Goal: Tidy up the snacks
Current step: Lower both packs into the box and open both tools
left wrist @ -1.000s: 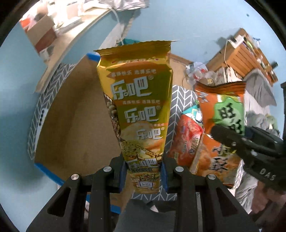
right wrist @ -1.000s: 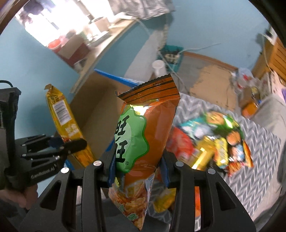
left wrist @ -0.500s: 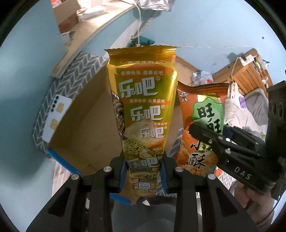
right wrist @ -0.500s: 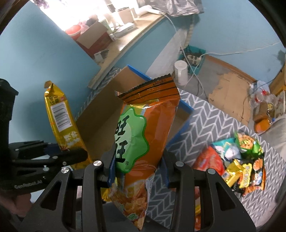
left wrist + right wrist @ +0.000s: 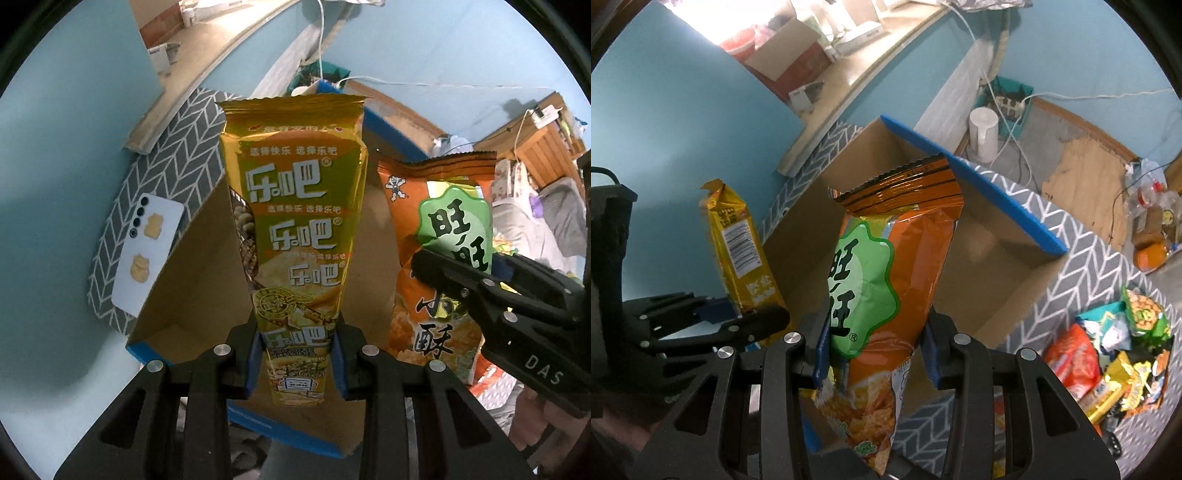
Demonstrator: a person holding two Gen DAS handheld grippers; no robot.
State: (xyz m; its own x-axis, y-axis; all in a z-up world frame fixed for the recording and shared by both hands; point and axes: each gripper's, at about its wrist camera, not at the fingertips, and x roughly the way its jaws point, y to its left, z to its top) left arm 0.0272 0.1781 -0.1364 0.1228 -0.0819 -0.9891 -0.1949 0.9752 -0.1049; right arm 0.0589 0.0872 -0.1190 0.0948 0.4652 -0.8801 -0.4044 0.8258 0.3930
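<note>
My left gripper [image 5: 297, 363] is shut on the lower end of a tall yellow snack packet [image 5: 295, 229], held upright over an open cardboard box [image 5: 192, 288] with blue-edged flaps. My right gripper [image 5: 875, 354] is shut on an orange snack bag [image 5: 886, 295] with a green label, also above the box [image 5: 990, 236]. In the left wrist view the orange bag [image 5: 436, 325] and the right gripper [image 5: 458, 273] hang just right of the yellow packet. In the right wrist view the yellow packet [image 5: 738, 254] and left gripper [image 5: 738, 317] sit at the left.
A pile of loose snack packets [image 5: 1108, 354] lies on the grey chevron cloth [image 5: 1071, 243] to the right of the box. A white phone [image 5: 147, 251] rests on the cloth left of the box. Beyond stand a wooden ledge [image 5: 857, 74], a white jug [image 5: 984, 133] and cables.
Both grippers have carried their packets leftward from the snack pile to above the open box and a little lower. The snack pile has slid to the right edge of the right wrist view.
</note>
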